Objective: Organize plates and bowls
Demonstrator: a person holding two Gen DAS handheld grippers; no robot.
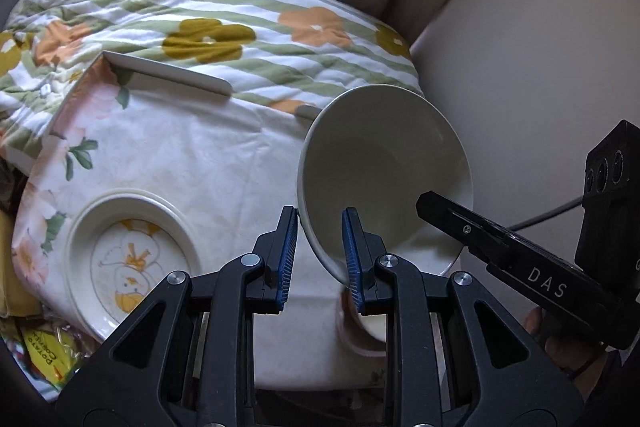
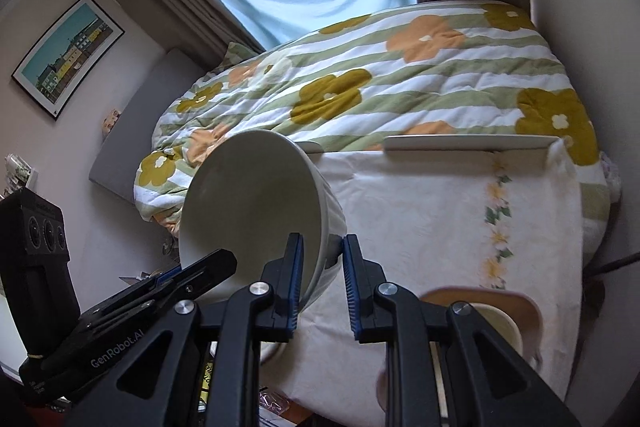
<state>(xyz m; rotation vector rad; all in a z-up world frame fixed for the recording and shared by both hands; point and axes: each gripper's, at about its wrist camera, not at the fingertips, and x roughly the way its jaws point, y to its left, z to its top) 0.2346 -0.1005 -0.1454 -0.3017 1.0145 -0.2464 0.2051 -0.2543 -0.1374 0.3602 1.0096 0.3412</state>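
Note:
A white bowl (image 1: 384, 163) is held tilted above the cloth-covered table (image 1: 192, 155). My left gripper (image 1: 320, 247) straddles its near rim, one finger inside and one outside, with a visible gap at the pads. My right gripper (image 2: 322, 267) straddles the same bowl (image 2: 248, 195) at its rim the same way. The right gripper's finger shows in the left wrist view (image 1: 472, 227) reaching into the bowl. A cream plate with a duck picture (image 1: 132, 259) lies on the table at the left. A pinkish dish holding a cream bowl (image 2: 496, 319) lies at the near right.
A thin white flat plate (image 1: 168, 73) lies at the table's far edge, also in the right wrist view (image 2: 468, 143). A flowered quilt (image 2: 400, 79) covers the bed behind. A snack packet (image 1: 44, 347) lies at the lower left. A wall stands on the right.

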